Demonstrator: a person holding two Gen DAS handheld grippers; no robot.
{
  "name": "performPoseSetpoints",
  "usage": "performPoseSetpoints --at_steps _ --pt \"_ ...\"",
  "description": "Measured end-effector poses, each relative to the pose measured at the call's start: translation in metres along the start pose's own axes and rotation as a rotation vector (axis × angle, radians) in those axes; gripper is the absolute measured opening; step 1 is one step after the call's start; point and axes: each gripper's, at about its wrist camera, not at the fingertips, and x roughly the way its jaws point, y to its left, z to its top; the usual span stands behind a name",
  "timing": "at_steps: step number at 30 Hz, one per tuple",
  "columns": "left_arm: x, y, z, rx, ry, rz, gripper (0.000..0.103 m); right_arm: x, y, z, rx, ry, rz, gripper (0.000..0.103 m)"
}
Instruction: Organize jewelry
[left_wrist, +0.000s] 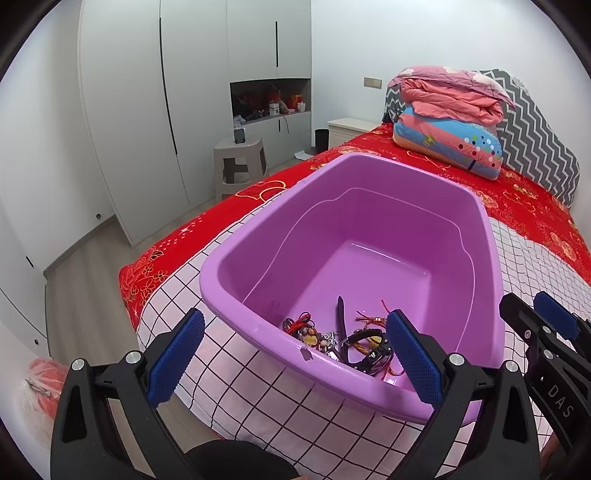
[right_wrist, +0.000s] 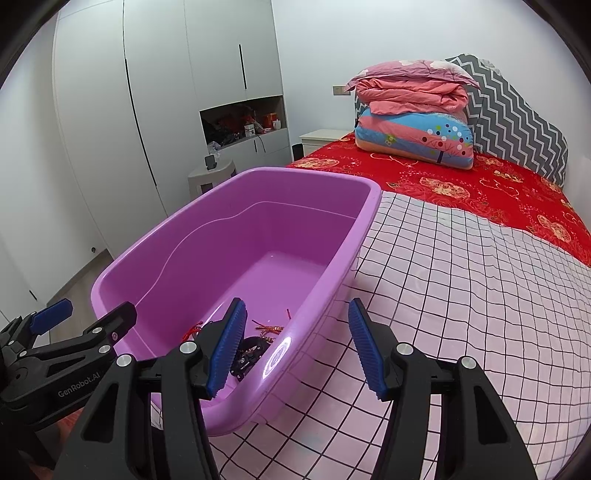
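Both tools empty, jewelry heaped in the near end of the purple tub

My left tool (left_wrist: 295, 356) hangs with its fingers spread wide over the near rim of the tub (left_wrist: 491, 236), and my right tool (right_wrist: 297, 347) is just as wide, straddling the tub's near right corner; neither holds anything. The jewelry (left_wrist: 347, 338) lies in a tangle on the tub floor at the near end: red cords, a black strap, a small charm, gold-and-red braids. The tub sits on the checked blanket (right_wrist: 461, 280) on the bed, and I see no loose pieces on it. This fits either everything gathered in, or a pile waiting to be sorted out; I cannot tell which. Any pick here would call for a narrow, careful pinch on one strand.
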Motion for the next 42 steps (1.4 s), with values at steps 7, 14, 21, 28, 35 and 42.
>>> performPoseSetpoints --at_steps 7,14,21,28,35,42 --pt "0.0006 -0.0001 0.0006 -0.008 -0.002 0.004 0.097 0.0004 0.0002 0.0004 0.0 0.0 0.0 0.056" --pt "0.0003 0.0011 0.0004 -0.011 -0.002 0.001 0.097 0.0005 0.0 -0.0001 -0.001 0.001 0.0 0.056" --pt "-0.0001 0.002 -0.0002 -0.012 -0.003 0.002 0.097 0.0008 -0.0003 -0.0005 -0.003 0.003 0.001 0.056" --pt "0.0 0.0025 -0.0002 -0.013 -0.004 0.002 0.097 0.0008 0.0 -0.0008 -0.004 0.001 0.0 0.057" --pt "-0.001 0.0002 -0.0015 0.002 -0.019 0.011 0.097 0.001 -0.0003 -0.0004 -0.005 0.002 0.001 0.057" --pt "-0.001 0.0008 -0.0014 -0.011 -0.014 0.003 0.097 0.0013 -0.001 -0.0007 -0.006 0.002 0.0 0.057"
